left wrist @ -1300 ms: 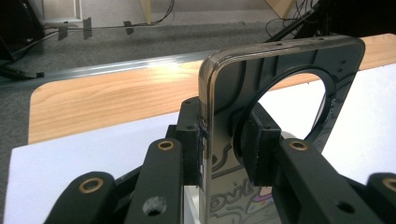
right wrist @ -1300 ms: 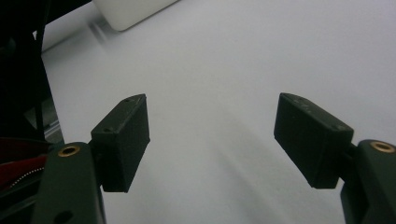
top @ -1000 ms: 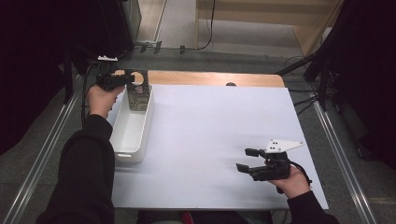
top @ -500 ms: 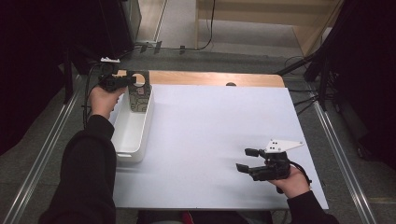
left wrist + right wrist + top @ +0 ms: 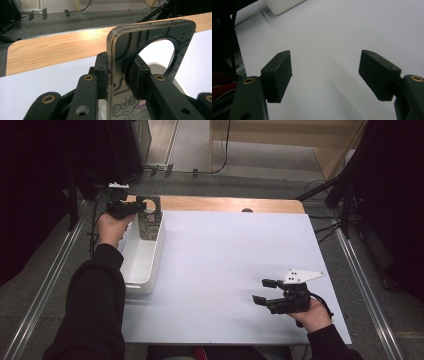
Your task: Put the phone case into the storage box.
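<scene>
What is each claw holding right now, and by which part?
Left claw grips the phone case near its side edge, beside the round cutout, over the white bin. Right claw is open, holding nothing.

Lower part of the phone case [image 5: 150,57] cut off by the bottom edge in the left gripper view, printed drawing there unreadable. In the high view, case bottom hidden inside the white bin [image 5: 142,257]. Left tongs [image 5: 142,206] partly masked by the hand. White bin's corner [image 5: 283,6] blurred, cropped at the top edge.
</scene>
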The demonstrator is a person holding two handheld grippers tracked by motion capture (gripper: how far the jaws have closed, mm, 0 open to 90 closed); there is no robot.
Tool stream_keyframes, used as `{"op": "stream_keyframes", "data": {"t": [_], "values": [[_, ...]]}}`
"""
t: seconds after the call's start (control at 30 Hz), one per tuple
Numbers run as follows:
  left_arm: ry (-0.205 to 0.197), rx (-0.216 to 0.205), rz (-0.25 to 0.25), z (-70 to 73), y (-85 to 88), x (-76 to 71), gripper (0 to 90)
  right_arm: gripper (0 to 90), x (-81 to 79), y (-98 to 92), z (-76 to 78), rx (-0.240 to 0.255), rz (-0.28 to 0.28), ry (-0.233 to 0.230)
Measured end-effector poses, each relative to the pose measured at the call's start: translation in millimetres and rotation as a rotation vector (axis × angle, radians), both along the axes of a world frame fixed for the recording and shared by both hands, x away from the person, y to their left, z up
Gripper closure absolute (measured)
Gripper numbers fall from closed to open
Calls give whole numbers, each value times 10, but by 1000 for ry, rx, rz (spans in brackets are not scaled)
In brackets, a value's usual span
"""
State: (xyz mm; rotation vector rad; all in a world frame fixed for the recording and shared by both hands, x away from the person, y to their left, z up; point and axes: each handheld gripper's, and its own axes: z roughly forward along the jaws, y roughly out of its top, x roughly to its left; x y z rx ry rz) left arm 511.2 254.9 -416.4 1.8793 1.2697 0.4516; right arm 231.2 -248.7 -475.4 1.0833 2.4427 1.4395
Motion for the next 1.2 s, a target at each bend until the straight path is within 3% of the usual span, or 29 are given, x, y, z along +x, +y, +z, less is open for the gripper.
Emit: {"op": "stream_keyframes", "data": {"t": [0.5, 0.67, 0.73, 0.83, 0.93, 1.03, 1.1, 1.2], "values": [[-8, -2, 7, -16, 6, 16, 643, 256, 1, -4, 1, 2, 1, 2], [-9, 0, 9, -27, 15, 25, 545, 256, 2, 1, 0, 4, 3, 0], [1, -21, -4, -37, 26, 37, 444, 257, -1, 0, 1, 2, 2, 2], [-5, -12, -9, -40, 29, 41, 350, 256, -3, -3, 3, 3, 0, 4], [7, -37, -14, -32, 47, 44, 262, 257, -5, -4, -2, 5, 1, 5], [10, -48, -19, -10, 59, 30, 249, 257, -4, -2, -3, 4, 2, 4], [33, -57, -39, -5, 66, 28, 249, 257, -6, -4, -2, 5, 1, 5], [45, -16, -47, 21, 59, 6, 249, 257, -8, -8, -3, 6, -1, 5]]}}
